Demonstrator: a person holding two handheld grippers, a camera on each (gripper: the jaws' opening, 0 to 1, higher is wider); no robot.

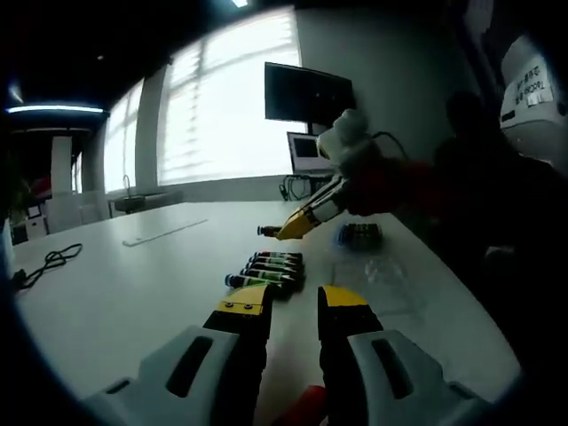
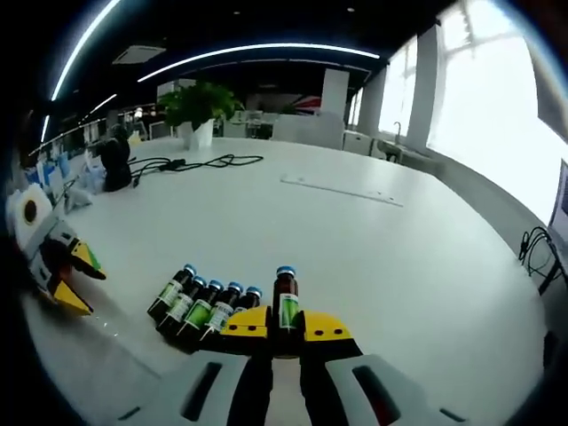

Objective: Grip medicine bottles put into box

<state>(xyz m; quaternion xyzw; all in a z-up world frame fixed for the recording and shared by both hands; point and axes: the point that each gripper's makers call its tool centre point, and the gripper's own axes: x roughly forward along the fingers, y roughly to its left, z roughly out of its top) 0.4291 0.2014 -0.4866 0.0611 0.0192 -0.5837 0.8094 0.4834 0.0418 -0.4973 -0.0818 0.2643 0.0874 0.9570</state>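
**Right gripper clamped on one bottle; left gripper parted and holding nothing**

In the right gripper view, right gripper point(image 2: 285, 327) clenched around an upright brown medicine bottle point(image 2: 286, 303) with blue cap and green label, pinched between the yellow jaw tips above the white table point(image 2: 355, 240). Just left of it, a row of four matching bottles point(image 2: 200, 308) lying on the tabletop, side by side and touching, caps pointing away from the camera. At the far left edge, the left gripper point(image 2: 78, 278) entering with jaws spread, nothing between them. Farther back, a black cable point(image 2: 200, 161) and a potted plant point(image 2: 197, 108).

In the left gripper view, left gripper point(image 1: 293, 311) released, a clear gap between its yellow tips. Just beyond, the bottle row point(image 1: 266, 269) on the table. Farther on, the right gripper point(image 1: 297, 226) with the held bottle point(image 1: 268, 231) at its tips. Near it toward the right, a dark box point(image 1: 359, 234) resting on the table, contents too dim to tell. Behind, a dark monitor point(image 1: 306, 93) and a bright window point(image 1: 209, 106).
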